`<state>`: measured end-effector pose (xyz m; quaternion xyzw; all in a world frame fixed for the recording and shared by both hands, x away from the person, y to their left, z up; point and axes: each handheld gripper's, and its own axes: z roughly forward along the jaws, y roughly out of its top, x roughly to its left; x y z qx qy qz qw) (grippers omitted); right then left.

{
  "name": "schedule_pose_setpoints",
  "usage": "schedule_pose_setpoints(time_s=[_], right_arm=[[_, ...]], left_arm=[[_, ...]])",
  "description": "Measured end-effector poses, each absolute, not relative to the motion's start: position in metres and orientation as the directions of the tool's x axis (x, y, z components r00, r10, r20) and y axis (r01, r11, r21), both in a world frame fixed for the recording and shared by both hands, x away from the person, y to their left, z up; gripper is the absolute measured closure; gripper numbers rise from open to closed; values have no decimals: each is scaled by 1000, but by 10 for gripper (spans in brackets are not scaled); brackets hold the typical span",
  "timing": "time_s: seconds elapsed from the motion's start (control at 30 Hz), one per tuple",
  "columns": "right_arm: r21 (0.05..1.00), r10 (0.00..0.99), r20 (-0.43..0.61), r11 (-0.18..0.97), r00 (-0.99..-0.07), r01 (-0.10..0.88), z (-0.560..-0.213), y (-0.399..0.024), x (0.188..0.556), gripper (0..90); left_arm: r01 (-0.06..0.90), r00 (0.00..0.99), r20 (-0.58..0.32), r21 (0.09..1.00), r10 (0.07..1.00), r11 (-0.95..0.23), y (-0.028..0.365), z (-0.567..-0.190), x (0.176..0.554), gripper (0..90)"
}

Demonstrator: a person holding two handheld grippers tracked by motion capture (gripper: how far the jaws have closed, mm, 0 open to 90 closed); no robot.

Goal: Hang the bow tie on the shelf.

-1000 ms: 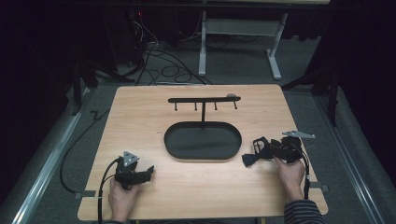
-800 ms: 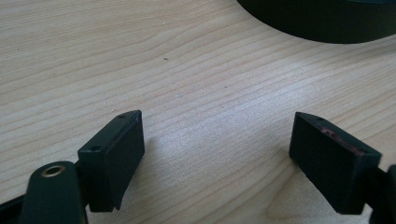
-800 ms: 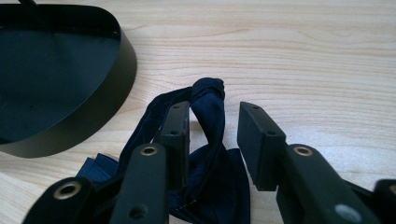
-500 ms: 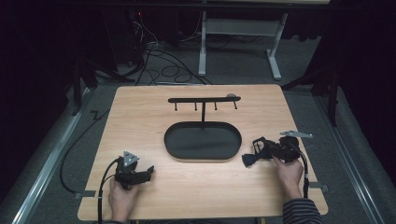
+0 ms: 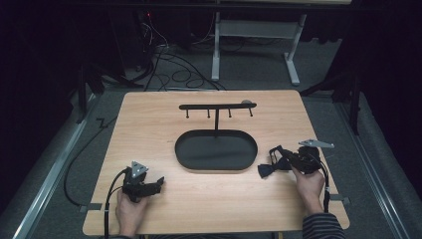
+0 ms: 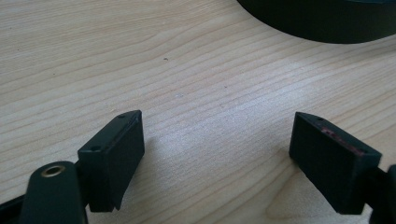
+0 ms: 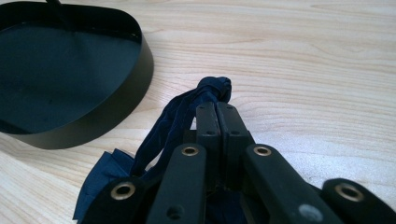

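**Right tongs clamped on dark blue cloth beside the oval tray; left tongs open and empty**

Landmark for all positions: the black oval tray (image 5: 216, 150) at the middle of the worktop (image 5: 149, 124).

Left of the tray, toward the near edge: the left tongs (image 5: 158, 183), held in the person's left hand (image 5: 130, 211), point toward the tray. The left gripper view shows the two black pads (image 6: 114, 156) standing wide apart, bare wood grain between them, nothing gripped. A dark curve of the tray wall (image 6: 322, 23) sits at the top of that view, well apart from the pads. A black cable runs from the tongs off the near-left edge of the worktop.

Behind the tray: a black rack with a horizontal bar (image 5: 217, 106) and small pegs, its post rising from the tray's far rim.

Right of the tray: the right tongs (image 5: 272, 158), in the person's right hand (image 5: 308, 185), lie low and point toward the tray's right end. Their jaws have just been closing and now stand pressed together. In the right gripper view a dark blue cloth strip (image 7: 173, 121) is pinched between them; its knotted end (image 7: 215, 89) sticks out just past the tips, and the rest trails down the left side of the jaws onto the wood. The cloth lies near the tray wall (image 7: 107, 112), not touching it.
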<state>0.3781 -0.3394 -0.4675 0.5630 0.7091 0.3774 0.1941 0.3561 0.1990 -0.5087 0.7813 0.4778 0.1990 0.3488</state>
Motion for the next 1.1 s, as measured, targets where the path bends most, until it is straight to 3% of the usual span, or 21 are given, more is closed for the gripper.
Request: schedule_pose_setpoints(time_s=[1.1], right_arm=[[832,927,91,129,-363,539,-429,-332,360,900]], left_arm=[[608,464,-23,735,885,-300,199,-509,356,185]])
